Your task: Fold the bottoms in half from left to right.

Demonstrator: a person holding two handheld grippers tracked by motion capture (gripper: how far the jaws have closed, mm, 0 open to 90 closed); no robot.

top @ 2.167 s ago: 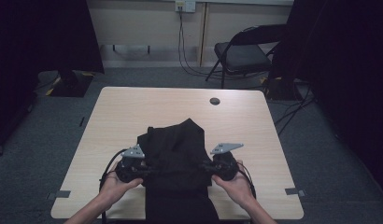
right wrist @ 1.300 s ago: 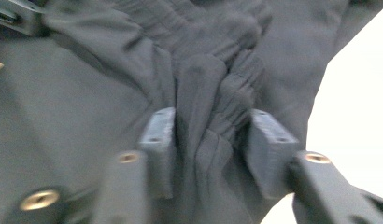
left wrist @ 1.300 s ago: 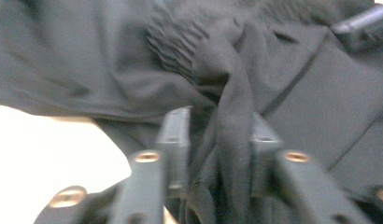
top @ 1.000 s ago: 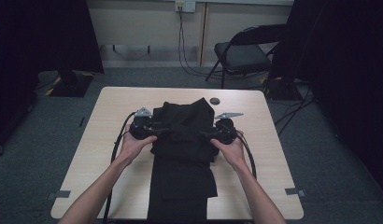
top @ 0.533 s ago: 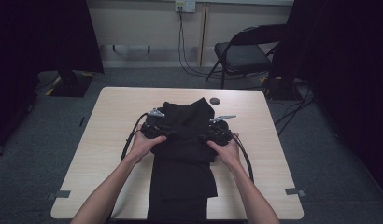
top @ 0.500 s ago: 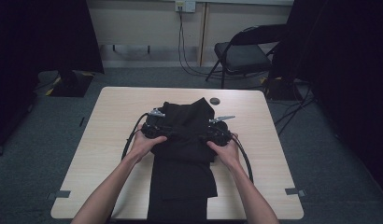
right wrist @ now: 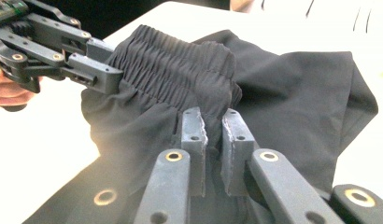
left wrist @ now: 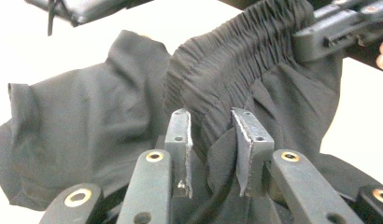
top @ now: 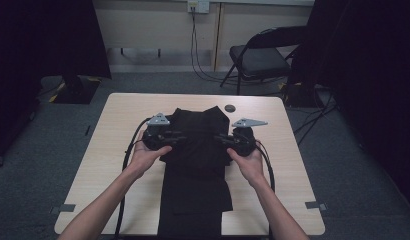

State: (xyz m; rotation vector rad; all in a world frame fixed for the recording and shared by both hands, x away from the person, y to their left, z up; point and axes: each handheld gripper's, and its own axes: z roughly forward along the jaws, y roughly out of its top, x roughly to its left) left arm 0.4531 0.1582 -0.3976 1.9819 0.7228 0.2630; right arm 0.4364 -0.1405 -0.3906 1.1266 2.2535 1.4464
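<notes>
Black garment gripped at its waistband over the table's middle

Black garment (top: 195,165), dark and crumpled, lies along the middle of a pale wood-grain table (top: 108,150), its lower part running to the near edge, where it hangs over. Its folded upper part is bunched toward the far edge.

At the left, a person's left hand (top: 145,156) holds the left gripper (top: 179,138), whose jaws have just been closing; in the left gripper view they pinch a fold of the garment just below the gathered elastic waistband (left wrist: 236,70). At the right, the right hand (top: 250,162) holds the right gripper (top: 220,141), whose jaws have also just been closing and now stand nearly together, clamped on the same waistband. Each gripper carries a grey three-cornered plate, and black cables trail back toward the near edge.

A small dark round object (top: 229,108) sits near the far edge, right of centre. Beyond the table lie grey carpet, a folding chair (top: 263,57) at the far right, a beige wall with a socket and hanging cables, and dark curtains on both sides. No writing can be read.

The high view gives the room and table; the gripper views alone show the waistband's ribbed gathers, stretched between the two grippers and lifted off the tabletop.
</notes>
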